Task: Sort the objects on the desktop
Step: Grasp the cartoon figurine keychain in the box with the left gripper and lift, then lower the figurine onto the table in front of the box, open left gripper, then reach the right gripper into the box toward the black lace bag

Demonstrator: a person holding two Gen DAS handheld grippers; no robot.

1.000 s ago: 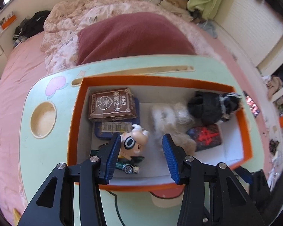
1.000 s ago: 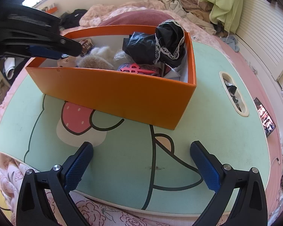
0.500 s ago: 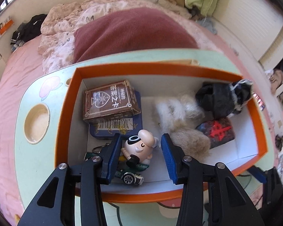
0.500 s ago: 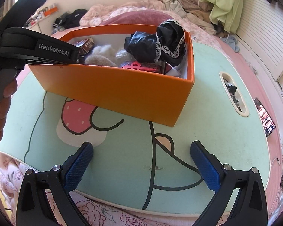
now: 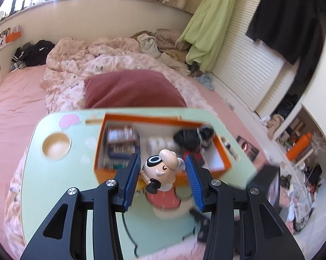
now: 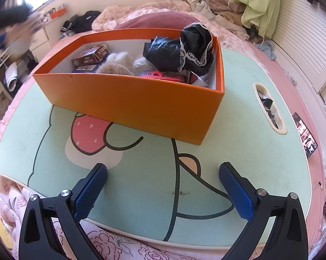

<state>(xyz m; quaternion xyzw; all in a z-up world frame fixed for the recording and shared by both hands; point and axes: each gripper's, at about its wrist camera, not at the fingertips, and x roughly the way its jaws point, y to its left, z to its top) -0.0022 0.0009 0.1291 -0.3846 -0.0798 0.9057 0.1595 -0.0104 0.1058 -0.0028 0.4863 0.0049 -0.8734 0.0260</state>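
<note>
Blue-padded left gripper (image 5: 163,171) jaws clamped on figurine (image 5: 160,171), raised clear of orange box (image 5: 219,151) for sorting; right gripper (image 6: 163,186) jaws apart, empty, parked over surface (image 6: 238,130).

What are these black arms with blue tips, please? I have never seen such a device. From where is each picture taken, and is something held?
No robot here: a person holds a hand-operated two-finger gripper in each hand, each with a camera looking along its fingers. The left camera shows the left gripper shut on a small toy figure, raised above the orange box. The right camera shows the right gripper open and empty over the green lap table. The box holds a card box, fluffy fur and black lace-trimmed cloth.
</note>
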